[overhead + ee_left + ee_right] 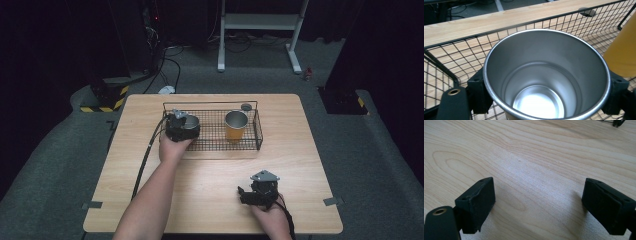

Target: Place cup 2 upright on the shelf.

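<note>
With the left gripper [181, 126] clamped across the steel cup [546, 75] at the left end of the wire basket [258, 131], we keep it upright, clear of the orange cup [236, 125]; right gripper [250, 196] idles released near the desk's [210, 200] front edge.

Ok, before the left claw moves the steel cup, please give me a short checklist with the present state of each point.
1. Left claw grips the steel cup, one jaw on each side: ok.
2. Cup upright: ok.
3. Cup holds nothing: ok.
4. Distance from cup to orange cup in the basket: close together in the left gripper view, touching or not, cannot tell.
5. Cup lifted off the basket floor: cannot tell.
6. Right claw open over bare table, away from the basket: ok.
</note>
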Demonstrator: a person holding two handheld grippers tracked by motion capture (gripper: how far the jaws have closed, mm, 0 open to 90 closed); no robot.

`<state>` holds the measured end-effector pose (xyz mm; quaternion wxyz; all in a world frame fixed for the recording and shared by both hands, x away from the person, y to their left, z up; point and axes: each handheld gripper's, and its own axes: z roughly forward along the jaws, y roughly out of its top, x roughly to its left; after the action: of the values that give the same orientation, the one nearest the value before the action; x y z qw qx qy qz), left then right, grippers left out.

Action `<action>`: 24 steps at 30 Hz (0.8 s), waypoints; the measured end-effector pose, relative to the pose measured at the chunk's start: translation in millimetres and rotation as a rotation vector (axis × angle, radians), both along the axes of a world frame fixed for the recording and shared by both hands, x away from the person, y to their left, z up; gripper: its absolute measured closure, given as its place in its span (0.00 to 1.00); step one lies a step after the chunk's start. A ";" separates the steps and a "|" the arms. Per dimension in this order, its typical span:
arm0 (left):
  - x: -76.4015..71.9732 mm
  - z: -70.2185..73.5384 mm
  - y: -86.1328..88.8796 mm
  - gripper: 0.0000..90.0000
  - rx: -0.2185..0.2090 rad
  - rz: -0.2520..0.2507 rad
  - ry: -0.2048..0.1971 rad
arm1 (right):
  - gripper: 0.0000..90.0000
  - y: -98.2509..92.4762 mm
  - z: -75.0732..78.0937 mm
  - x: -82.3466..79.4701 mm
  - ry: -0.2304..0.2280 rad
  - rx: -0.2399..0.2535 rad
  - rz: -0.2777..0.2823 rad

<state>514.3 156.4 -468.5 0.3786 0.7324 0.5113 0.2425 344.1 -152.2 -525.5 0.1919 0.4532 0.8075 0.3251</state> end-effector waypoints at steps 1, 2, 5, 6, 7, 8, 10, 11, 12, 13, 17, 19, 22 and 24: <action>0.5 -0.7 -0.1 0.21 0.009 -0.002 0.003 | 0.13 0.0 0.0 0.3 -0.001 -0.001 0.001; 0.8 -1.3 -0.5 0.21 0.014 0.000 0.009 | 0.13 0.1 0.0 0.3 -0.002 -0.002 0.001; 1.8 -2.3 -2.2 0.21 0.033 0.001 0.024 | 0.13 0.1 0.0 0.3 -0.002 -0.002 0.001; 1.8 -2.2 -3.3 0.21 0.039 0.000 0.026 | 0.13 0.1 0.0 0.3 -0.002 -0.002 0.000; 1.7 -2.2 -4.4 0.21 0.037 0.000 0.027 | 0.13 0.1 0.0 0.3 -0.002 -0.002 0.001; 1.8 -2.1 -5.4 0.21 0.040 -0.002 0.030 | 0.13 0.1 0.0 0.3 -0.002 -0.002 0.000; 2.5 -1.9 -7.3 0.21 0.045 -0.001 0.037 | 0.13 0.2 0.0 0.1 0.000 -0.001 -0.001; 3.0 -1.4 -7.7 0.21 0.052 -0.003 0.042 | 0.13 0.2 0.0 0.1 -0.001 0.000 -0.001; 3.9 -0.9 -8.6 0.21 0.051 0.000 0.044 | 0.13 0.1 0.0 0.2 -0.002 -0.001 0.001; 4.6 -0.5 -9.3 0.21 0.051 0.001 0.047 | 0.13 0.1 -0.1 0.4 -0.005 -0.001 0.003; 6.3 -0.2 -10.9 0.21 0.056 -0.002 0.051 | 0.13 -0.2 -0.1 0.5 -0.005 -0.004 0.005; 7.0 -0.6 -11.6 0.21 0.044 -0.005 0.049 | 0.13 -0.2 -0.1 0.5 -0.006 -0.004 0.005; 8.3 -2.9 -14.1 0.21 0.046 -0.007 0.058 | 0.13 -0.2 -0.1 0.5 -0.005 -0.004 0.005; 9.0 -4.5 -15.5 0.21 0.045 -0.005 0.061 | 0.13 -0.2 -0.1 0.4 -0.005 -0.004 0.005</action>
<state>523.3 140.9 -473.0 0.3470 0.7490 0.5151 0.2306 344.5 -152.4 -525.6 0.1940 0.4499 0.8088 0.3253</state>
